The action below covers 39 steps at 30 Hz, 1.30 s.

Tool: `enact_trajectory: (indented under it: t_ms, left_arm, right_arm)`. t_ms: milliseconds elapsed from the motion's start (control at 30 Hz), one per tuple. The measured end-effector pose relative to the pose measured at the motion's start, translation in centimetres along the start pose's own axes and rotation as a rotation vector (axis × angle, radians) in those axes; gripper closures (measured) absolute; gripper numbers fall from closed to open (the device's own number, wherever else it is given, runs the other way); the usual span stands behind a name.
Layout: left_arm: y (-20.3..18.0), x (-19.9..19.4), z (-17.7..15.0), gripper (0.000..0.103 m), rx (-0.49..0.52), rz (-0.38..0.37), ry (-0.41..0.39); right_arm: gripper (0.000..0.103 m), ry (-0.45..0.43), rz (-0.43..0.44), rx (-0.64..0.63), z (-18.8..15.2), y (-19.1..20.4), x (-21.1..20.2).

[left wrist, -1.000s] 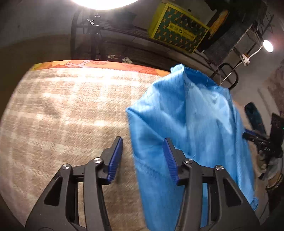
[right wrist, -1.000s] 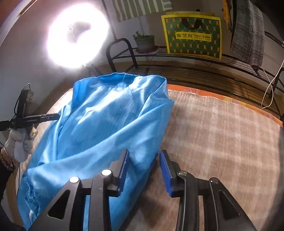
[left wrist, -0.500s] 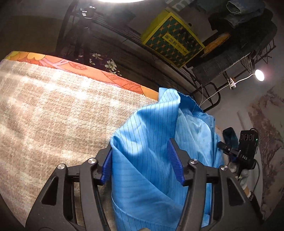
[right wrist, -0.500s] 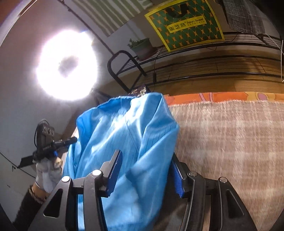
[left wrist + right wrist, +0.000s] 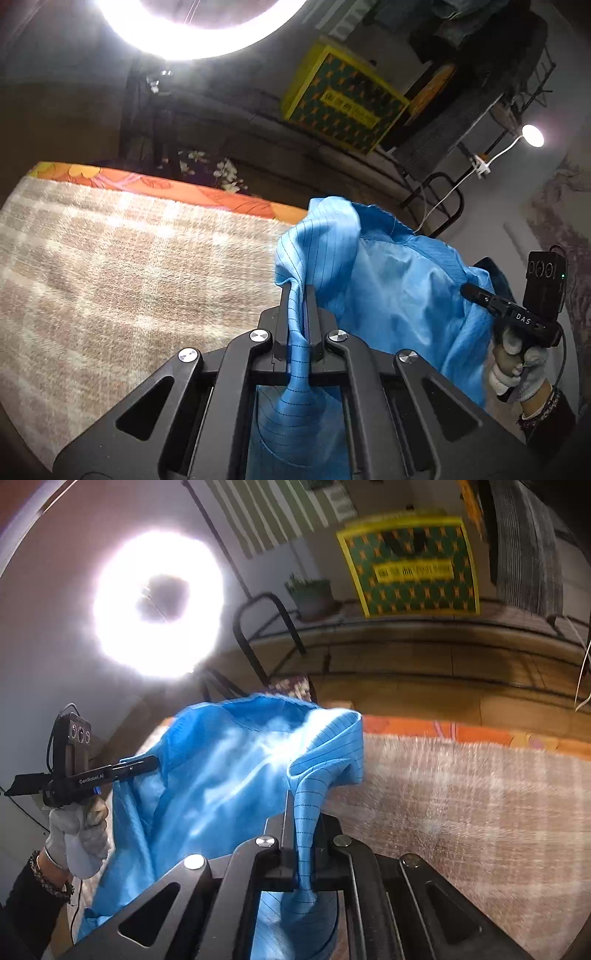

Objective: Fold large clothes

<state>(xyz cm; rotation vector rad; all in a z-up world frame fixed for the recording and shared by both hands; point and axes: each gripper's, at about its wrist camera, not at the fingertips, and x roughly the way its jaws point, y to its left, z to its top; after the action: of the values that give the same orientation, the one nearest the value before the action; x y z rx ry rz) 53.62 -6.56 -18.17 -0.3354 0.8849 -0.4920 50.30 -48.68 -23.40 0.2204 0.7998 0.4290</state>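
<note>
The blue garment [image 5: 399,295] could slip free or drag askew as it is raised, since each grip takes only a thin pinch of slick cloth. Left gripper [image 5: 297,317] and right gripper [image 5: 303,834] have their fingers clenched on its edges, above the beige blanket [image 5: 129,277].

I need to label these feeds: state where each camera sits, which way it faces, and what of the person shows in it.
Left wrist: sits on the left gripper, facing along its fingers over the beige blanket toward the ring light; shows the gloved right hand.
Right wrist: sits on the right gripper, facing the same blanket and shelf; shows the gloved left hand.
Shared: the blue garment pinched in both grippers, the yellow-green bag, the ring light.
</note>
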Motion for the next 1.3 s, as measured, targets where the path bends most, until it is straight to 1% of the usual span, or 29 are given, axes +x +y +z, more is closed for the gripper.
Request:
enact_trajectory:
  t_ms: [167,233,367,500,633,700,800,967,1033,1100,1133,1167,1200,1233,1267,1300]
  left_arm:
    - [-2.4,-4.1,-0.9,0.102,0.035,-0.042,-0.037]
    - [-3.2,-5.8,-1.5,0.102,0.047,-0.055,-0.049]
    - [-4.9,-9.5,-3.6,0.102,0.067,-0.089,-0.061]
    - [-6.1,-13.2,-6.7,0.102,0.088,-0.089,-0.054]
    - [-6.5,-16.1,-10.2,0.102,0.111,-0.064,-0.037]
    - [-6.4,-17.5,-11.8,0.102,0.111,-0.059,-0.024]
    - [-6.7,-19.3,-14.4,0.102,0.122,-0.034,-0.008]
    - [-7.2,-20.7,-18.1,0.102,0.139,0.004,0.035]
    - [-7.2,-20.6,-19.9,0.102,0.138,0.031,0.064]
    - [-7.2,-20.4,-21.5,0.102,0.134,0.048,0.113]
    - [-7.3,-20.2,-21.8,0.102,0.135,0.052,0.132]
    - [-7.4,-20.4,-22.6,0.101,0.142,0.068,0.144]
    - [-7.7,-20.8,-23.2,0.096,0.148,0.084,0.157]
    - [-7.7,-21.1,-23.5,0.093,0.148,0.087,0.162]
    - [-7.9,-21.7,-23.9,0.085,0.144,0.088,0.16]
    - [-8.1,-22.6,-24.1,0.079,0.144,0.089,0.151]
  right_arm:
    - [0.103,-0.055,0.005,-0.06,-0.4,3.0,-4.0]
    - [0.103,-0.07,0.015,-0.104,-0.6,4.4,-5.6]
    - [0.103,-0.078,0.036,-0.16,-2.1,7.1,-9.3]
    - [0.103,-0.078,0.068,-0.218,-4.6,9.6,-12.8]
    - [0.103,-0.04,0.088,-0.231,-8.2,11.8,-15.2]
    - [0.103,-0.021,0.093,-0.236,-9.9,12.6,-16.2]
    - [0.103,0.01,0.094,-0.236,-12.5,13.6,-17.4]
    - [0.103,0.066,0.094,-0.242,-16.1,14.8,-18.7]
    - [0.102,0.107,0.056,-0.28,-17.6,15.5,-18.5]
    - [0.101,0.14,0.048,-0.284,-18.6,15.5,-18.1]
    - [0.097,0.168,0.045,-0.276,-19.3,15.5,-17.9]
    - [0.089,0.178,0.027,-0.28,-19.6,15.5,-17.8]
    - [0.084,0.183,0.003,-0.285,-20.0,15.6,-17.9]
    - [0.075,0.195,-0.004,-0.287,-20.3,15.7,-18.1]
    - [0.07,0.202,-0.001,-0.281,-20.5,15.7,-18.5]
    - [0.069,0.198,0.001,-0.274,-20.7,15.9,-19.2]
